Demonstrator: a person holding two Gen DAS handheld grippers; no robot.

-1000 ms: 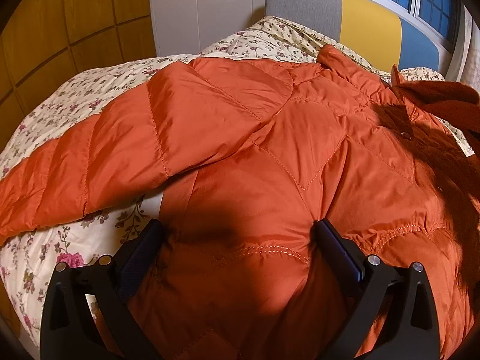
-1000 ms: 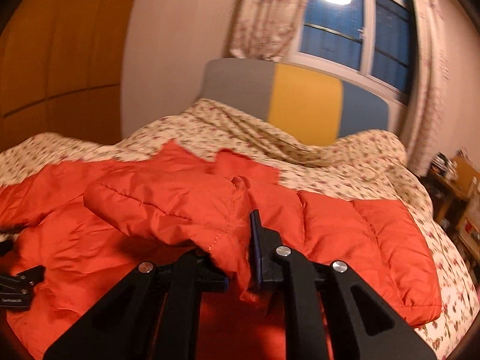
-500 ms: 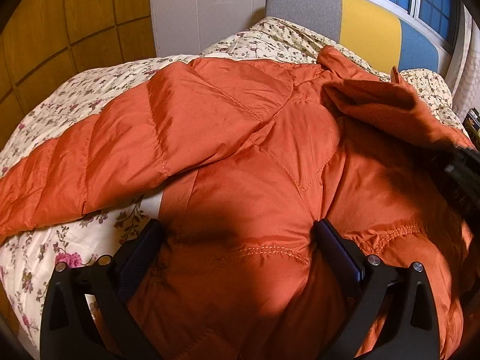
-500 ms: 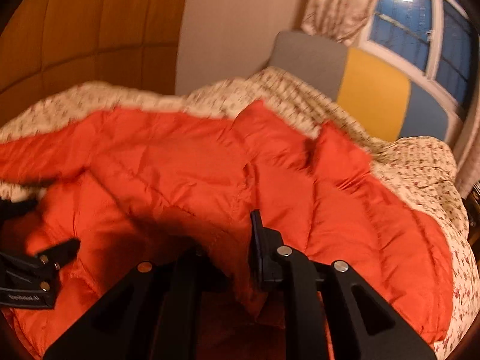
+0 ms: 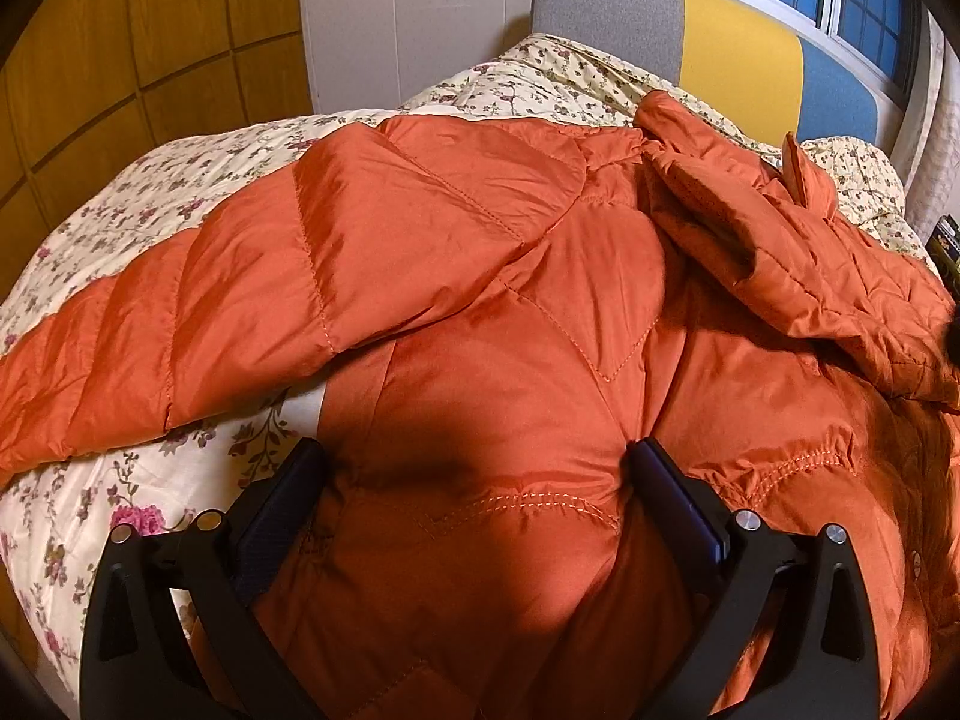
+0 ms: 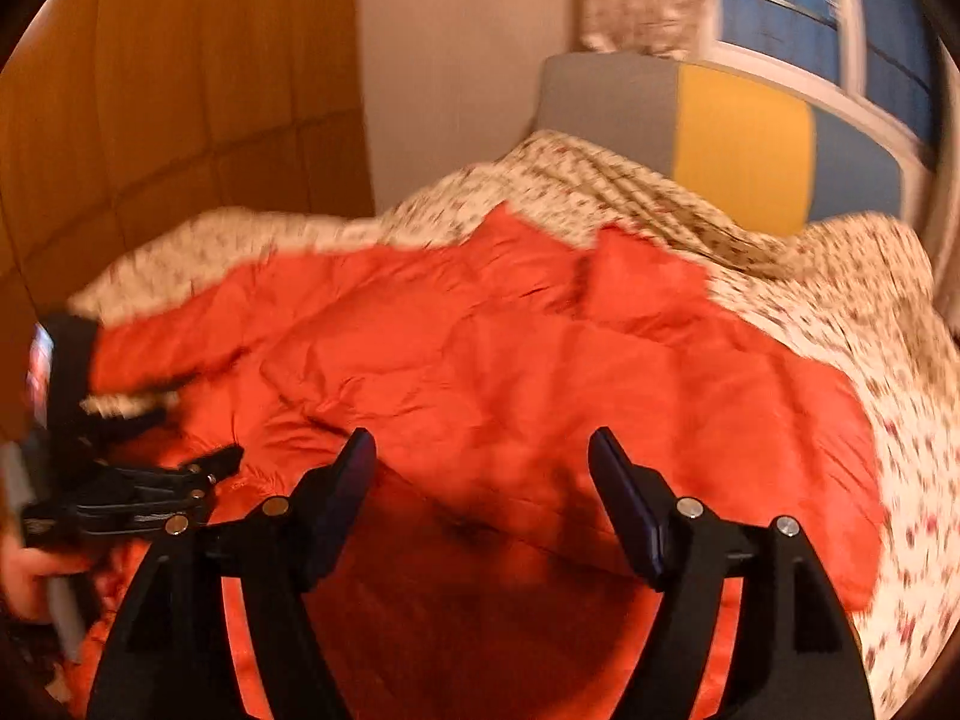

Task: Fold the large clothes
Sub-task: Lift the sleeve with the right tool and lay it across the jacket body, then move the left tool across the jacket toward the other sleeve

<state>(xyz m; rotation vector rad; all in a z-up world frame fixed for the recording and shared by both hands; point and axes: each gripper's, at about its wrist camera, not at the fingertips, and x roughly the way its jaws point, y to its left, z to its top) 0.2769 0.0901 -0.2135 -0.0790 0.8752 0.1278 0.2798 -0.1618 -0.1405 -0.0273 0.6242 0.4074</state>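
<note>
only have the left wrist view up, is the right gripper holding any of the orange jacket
Observer: No. The right wrist view shows the right gripper with its jaws wide apart, having just been opening. Nothing is pinched between them, and the orange jacket lies beneath.
Operator: can you see my left gripper from that side
Observer: Yes, blurred at that view's left edge. The left gripper sits low on the jacket, held by a hand.
Operator: whats to the right of the jacket
Observer: The floral quilt. The jacket's right part lies spread out on it.
</note>
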